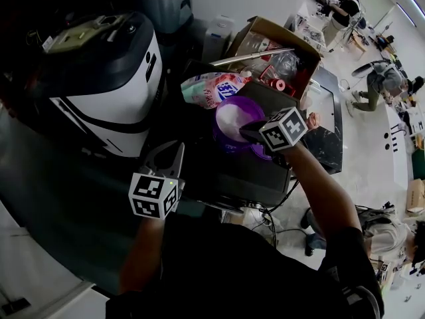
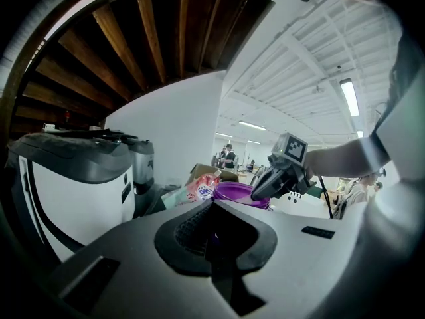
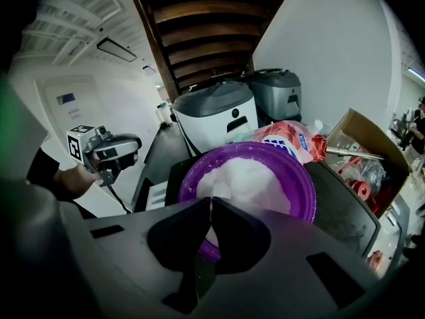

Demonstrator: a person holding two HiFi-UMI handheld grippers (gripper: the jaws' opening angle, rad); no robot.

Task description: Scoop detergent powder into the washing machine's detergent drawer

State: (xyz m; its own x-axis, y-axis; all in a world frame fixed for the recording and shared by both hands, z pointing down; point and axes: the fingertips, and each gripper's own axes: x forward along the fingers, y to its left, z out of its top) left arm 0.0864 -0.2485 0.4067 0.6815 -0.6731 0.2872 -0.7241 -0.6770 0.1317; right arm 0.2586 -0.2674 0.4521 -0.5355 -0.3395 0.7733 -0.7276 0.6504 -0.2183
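A purple bowl (image 1: 232,119) heaped with white detergent powder (image 3: 249,178) stands on the black top of a machine (image 1: 219,178). My right gripper (image 1: 247,133) is at the bowl's near rim with its jaws pointing down at the powder. In the right gripper view the right gripper (image 3: 209,203) is shut, tips meeting over the powder; I see nothing pinched between them. My left gripper (image 1: 174,157) is held off to the left, away from the bowl and apart from everything. Its jaws are closed together and empty in the left gripper view (image 2: 214,208). No detergent drawer is clearly visible.
A pink and white detergent bag (image 1: 212,88) lies just behind the bowl. Beyond it is an open cardboard box (image 1: 279,52) of oddments. A white and grey appliance (image 1: 106,85) stands to the left. People work at the far right (image 1: 385,78).
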